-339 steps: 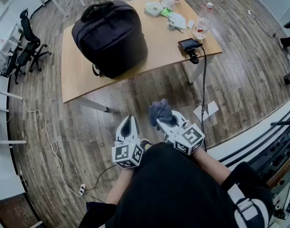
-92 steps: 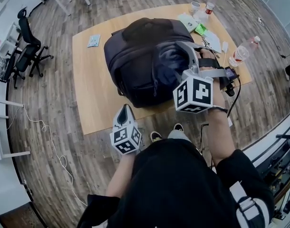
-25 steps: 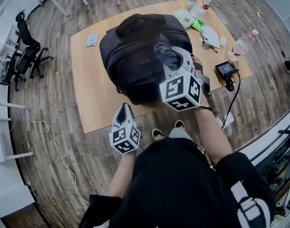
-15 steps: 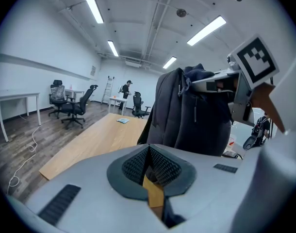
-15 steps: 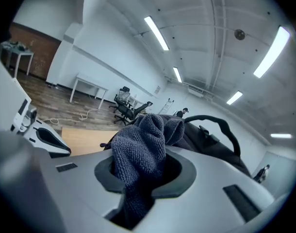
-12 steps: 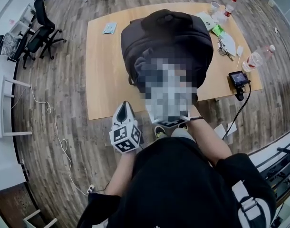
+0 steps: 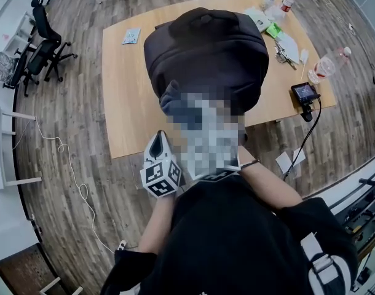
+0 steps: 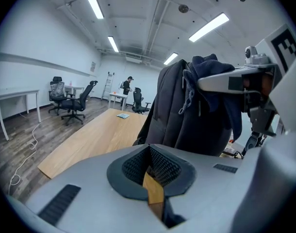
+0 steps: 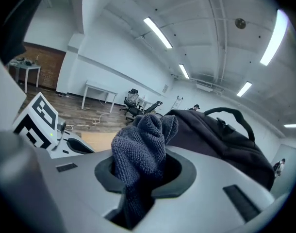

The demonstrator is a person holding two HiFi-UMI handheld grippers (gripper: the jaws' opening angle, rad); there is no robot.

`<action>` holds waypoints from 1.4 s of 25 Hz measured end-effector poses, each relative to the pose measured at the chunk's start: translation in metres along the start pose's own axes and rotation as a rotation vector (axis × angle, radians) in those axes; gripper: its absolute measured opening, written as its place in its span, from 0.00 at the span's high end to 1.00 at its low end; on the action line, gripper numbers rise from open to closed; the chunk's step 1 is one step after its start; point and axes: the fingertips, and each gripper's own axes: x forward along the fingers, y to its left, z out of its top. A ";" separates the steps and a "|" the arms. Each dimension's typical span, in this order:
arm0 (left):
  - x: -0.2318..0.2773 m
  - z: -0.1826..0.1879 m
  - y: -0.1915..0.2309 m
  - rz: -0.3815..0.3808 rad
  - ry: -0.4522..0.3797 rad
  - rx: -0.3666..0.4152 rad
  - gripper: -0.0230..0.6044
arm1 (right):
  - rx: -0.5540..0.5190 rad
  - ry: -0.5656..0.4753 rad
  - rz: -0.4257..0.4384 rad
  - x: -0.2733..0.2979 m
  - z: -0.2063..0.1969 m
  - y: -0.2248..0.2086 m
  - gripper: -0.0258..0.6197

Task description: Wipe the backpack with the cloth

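A big black backpack [image 7: 206, 45] stands on the wooden table [image 7: 123, 103]. My right gripper [image 9: 143, 171] is shut on a bunched grey-blue cloth [image 9: 138, 147]. In the head view a blurred patch covers most of that gripper; the cloth [image 7: 171, 101] shows at the backpack's near left side. The backpack [image 9: 216, 135] rises just behind the cloth in the right gripper view. My left gripper [image 7: 158, 143] hangs shut and holds nothing, off the table's near edge. In the left gripper view its jaws [image 8: 150, 166] point at the backpack [image 8: 187, 115], with the cloth [image 8: 213, 67] against it.
At the table's right end lie a water bottle [image 7: 326, 66], a small screen device [image 7: 304, 93] with a cable, keys, papers and a cup. A card [image 7: 131, 35] lies at the far left. Office chairs [image 7: 43, 48] stand left; a white cable [image 7: 64, 165] runs over the floor.
My right gripper has carried the cloth from the backpack's upper right face down to its near left side. The left gripper has stayed shut at the table's edge.
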 end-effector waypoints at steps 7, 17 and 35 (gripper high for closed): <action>-0.001 -0.008 0.009 0.022 0.008 -0.013 0.94 | 0.077 0.038 0.105 0.015 -0.048 0.055 0.82; -0.007 -0.028 0.019 0.055 0.050 -0.014 0.94 | 0.751 0.059 0.372 0.046 -0.126 0.117 0.82; -0.001 -0.030 -0.008 -0.025 0.056 0.021 0.94 | 1.147 0.355 0.347 0.027 -0.307 0.080 0.82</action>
